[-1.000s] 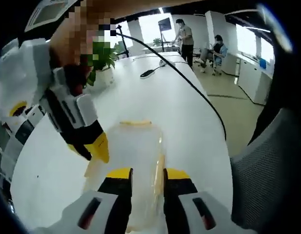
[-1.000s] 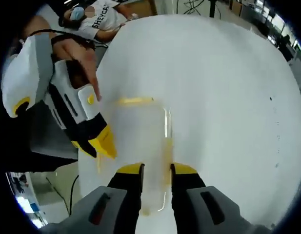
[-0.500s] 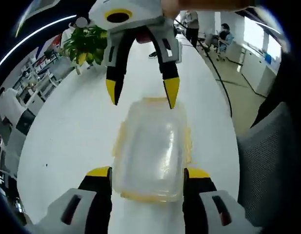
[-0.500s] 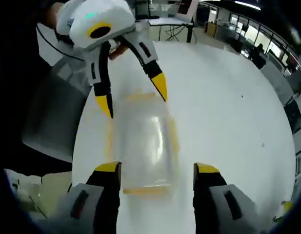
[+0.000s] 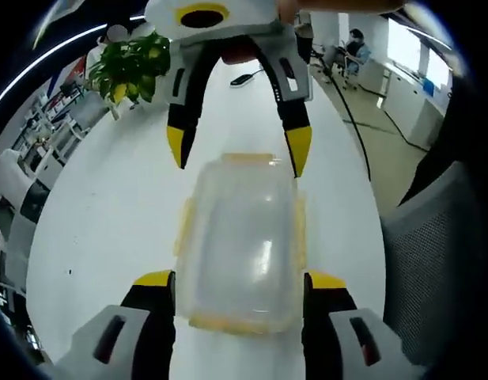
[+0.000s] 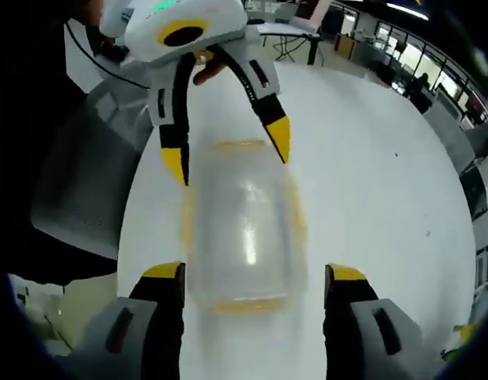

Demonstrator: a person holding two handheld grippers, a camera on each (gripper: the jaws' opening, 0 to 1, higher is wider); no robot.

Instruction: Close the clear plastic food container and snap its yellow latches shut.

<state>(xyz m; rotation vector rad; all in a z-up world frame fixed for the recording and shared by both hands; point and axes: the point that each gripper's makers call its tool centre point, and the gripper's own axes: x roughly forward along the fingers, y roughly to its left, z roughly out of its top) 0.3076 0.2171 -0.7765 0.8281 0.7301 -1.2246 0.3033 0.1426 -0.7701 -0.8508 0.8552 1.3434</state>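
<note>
Both hand-held grippers, left (image 5: pixel 237 279) and right (image 6: pixel 255 273), gape wide at opposite ends of the clear rectangular plastic container (image 5: pixel 240 241), straddling it to press its yellow latches (image 5: pixel 242 322).

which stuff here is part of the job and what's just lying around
Job: food container with its yellow latches, left gripper, right gripper, both open at opposite ends of it.

Lying about: potted plant, black cable, grey chair.
</note>
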